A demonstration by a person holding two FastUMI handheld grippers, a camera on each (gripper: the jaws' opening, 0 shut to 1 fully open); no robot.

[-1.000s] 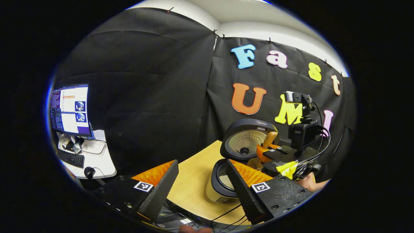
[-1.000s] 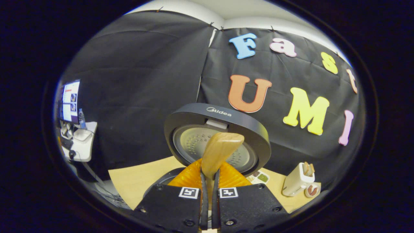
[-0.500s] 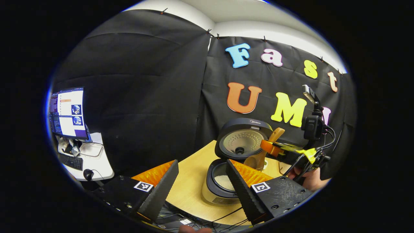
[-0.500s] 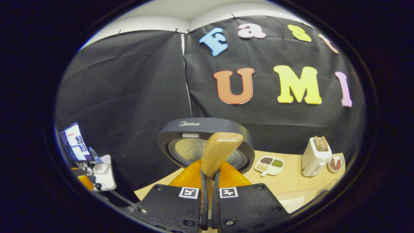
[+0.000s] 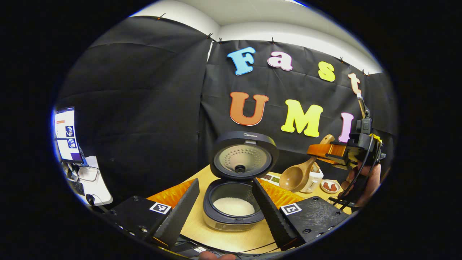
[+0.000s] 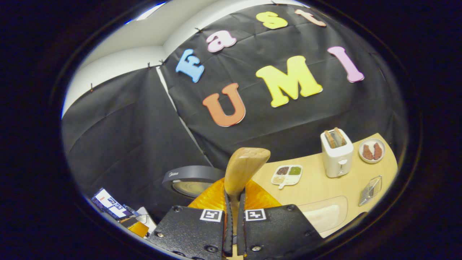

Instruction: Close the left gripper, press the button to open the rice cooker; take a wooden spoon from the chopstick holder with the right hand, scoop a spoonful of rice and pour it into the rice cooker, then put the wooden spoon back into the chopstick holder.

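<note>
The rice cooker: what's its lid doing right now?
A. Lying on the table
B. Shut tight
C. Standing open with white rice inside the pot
C: the rice cooker has its lid tipped up behind the pot, and white rice shows inside.

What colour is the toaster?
White toaster, seen best in the right gripper view.

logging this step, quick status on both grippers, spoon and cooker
Left gripper open, idle before the rice cooker. Right gripper shut on the wooden spoon, raised beside the open lid. Rice in the pot. Nothing blocking.
</note>
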